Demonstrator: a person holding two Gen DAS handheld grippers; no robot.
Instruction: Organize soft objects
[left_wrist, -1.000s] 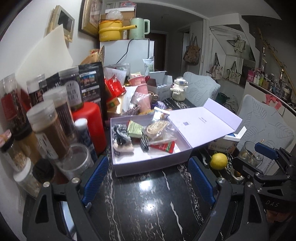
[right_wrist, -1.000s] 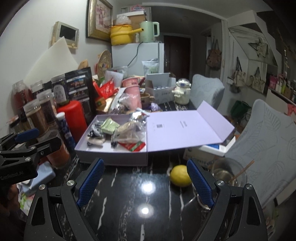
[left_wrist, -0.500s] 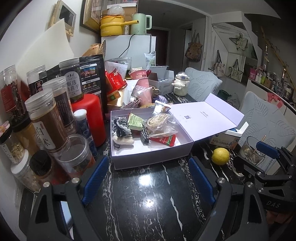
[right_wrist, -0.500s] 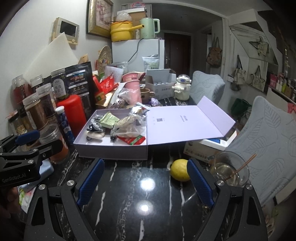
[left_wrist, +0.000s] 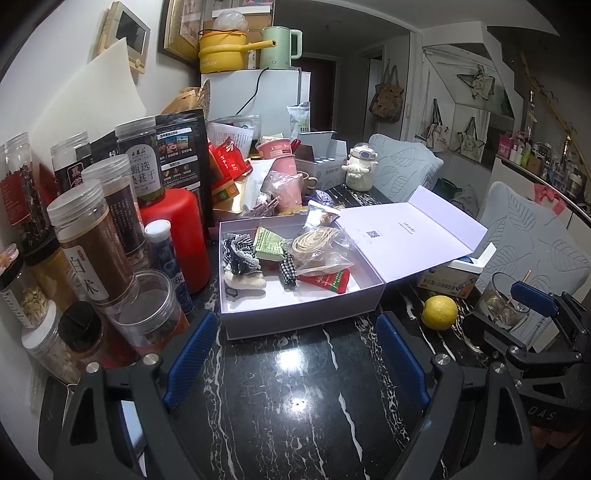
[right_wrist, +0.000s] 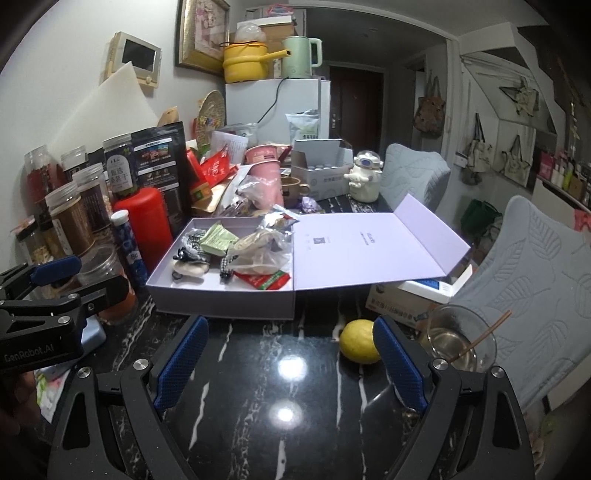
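No shift since before — both tongs (left_wrist: 295, 347) (right_wrist: 291, 350) agape, box (left_wrist: 303, 317) untouched.

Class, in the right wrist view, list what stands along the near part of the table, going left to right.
Red bottle → open lilac box → lemon → glass with a stick.
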